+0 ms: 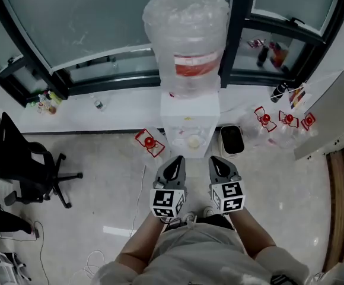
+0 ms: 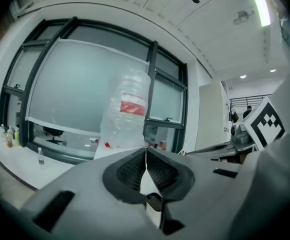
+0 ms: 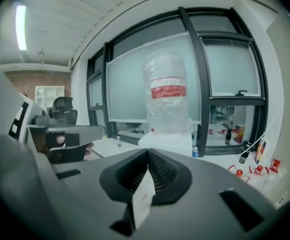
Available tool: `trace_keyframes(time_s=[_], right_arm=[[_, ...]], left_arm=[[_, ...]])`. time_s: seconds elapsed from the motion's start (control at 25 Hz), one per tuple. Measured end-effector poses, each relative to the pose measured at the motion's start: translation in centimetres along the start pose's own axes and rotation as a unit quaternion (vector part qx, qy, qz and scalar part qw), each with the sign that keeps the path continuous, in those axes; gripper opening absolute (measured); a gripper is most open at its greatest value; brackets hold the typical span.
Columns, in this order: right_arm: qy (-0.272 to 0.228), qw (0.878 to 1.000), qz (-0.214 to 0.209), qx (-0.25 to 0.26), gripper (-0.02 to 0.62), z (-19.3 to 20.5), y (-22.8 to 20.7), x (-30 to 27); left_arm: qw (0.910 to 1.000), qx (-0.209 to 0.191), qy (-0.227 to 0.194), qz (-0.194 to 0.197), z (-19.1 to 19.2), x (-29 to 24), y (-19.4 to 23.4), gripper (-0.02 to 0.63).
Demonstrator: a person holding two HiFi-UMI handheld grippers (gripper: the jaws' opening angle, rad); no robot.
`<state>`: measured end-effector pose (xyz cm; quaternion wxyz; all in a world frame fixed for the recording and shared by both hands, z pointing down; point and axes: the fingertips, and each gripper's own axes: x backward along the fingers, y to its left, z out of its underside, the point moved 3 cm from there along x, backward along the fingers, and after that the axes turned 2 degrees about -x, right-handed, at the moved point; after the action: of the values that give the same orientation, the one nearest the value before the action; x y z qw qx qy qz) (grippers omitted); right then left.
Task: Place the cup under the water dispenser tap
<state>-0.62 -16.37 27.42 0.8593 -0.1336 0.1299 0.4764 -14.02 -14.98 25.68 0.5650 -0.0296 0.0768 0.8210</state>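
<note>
The white water dispenser (image 1: 190,120) stands against the window, topped by a big bottle (image 1: 187,37) wrapped in clear plastic with a red label. A pale round thing (image 1: 194,141) sits in its front recess; it may be the cup, but I cannot tell. My left gripper (image 1: 176,160) and right gripper (image 1: 219,160) hang side by side just in front of the dispenser. Both are shut with nothing held. In the left gripper view the shut gripper (image 2: 146,152) points at the bottle (image 2: 127,111). The right gripper (image 3: 147,156) faces the bottle (image 3: 167,91) too.
A black office chair (image 1: 26,165) stands at the left. Red-capped empty jugs lie on the floor beside the dispenser (image 1: 150,142) and at the right (image 1: 284,120). A black bin (image 1: 232,139) sits right of the dispenser. Bottles line the window ledge (image 1: 46,103).
</note>
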Motion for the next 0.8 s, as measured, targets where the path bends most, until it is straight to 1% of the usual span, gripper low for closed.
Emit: trace_keyframes(time_s=[0.12, 0.2, 0.32, 0.4, 0.48, 0.6, 0.8], right_arm=[[-0.038, 0.999, 0.000, -0.011, 0.026, -3.7, 0.1, 0.8], [-0.059, 0.998, 0.004, -0.008, 0.025, -5.5, 0.1, 1.5], [-0.090, 0.996, 0.030, 0.002, 0.025, -7.3, -0.2, 2.7], [-0.108, 0.993, 0.044, 0.007, 0.025, -8.4, -0.5, 3.2], [-0.119, 0.992, 0.047, 0.018, 0.025, -9.5, -0.6, 3.5], [-0.125, 0.991, 0.037, 0.032, 0.025, -10.4, -0.3, 3.7], [-0.129, 0.990, 0.018, 0.055, 0.025, -11.0, 0.5, 3.9]], left_arm=[[0.9990, 0.007, -0.043, 0.008, -4.1, 0.2, 0.6, 0.020], [0.9970, 0.014, -0.074, 0.018, -6.7, 0.6, 0.6, 0.020], [0.9947, 0.004, -0.100, 0.023, -10.0, 1.2, 0.4, 0.020], [0.9943, -0.013, -0.103, 0.023, -11.7, 1.4, 0.2, 0.020], [0.9941, -0.023, -0.105, 0.017, -12.9, 1.5, 0.1, 0.020], [0.9941, -0.025, -0.105, 0.008, -13.8, 1.9, 0.0, 0.020], [0.9946, -0.032, -0.098, -0.002, -14.1, 2.1, -0.1, 0.020]])
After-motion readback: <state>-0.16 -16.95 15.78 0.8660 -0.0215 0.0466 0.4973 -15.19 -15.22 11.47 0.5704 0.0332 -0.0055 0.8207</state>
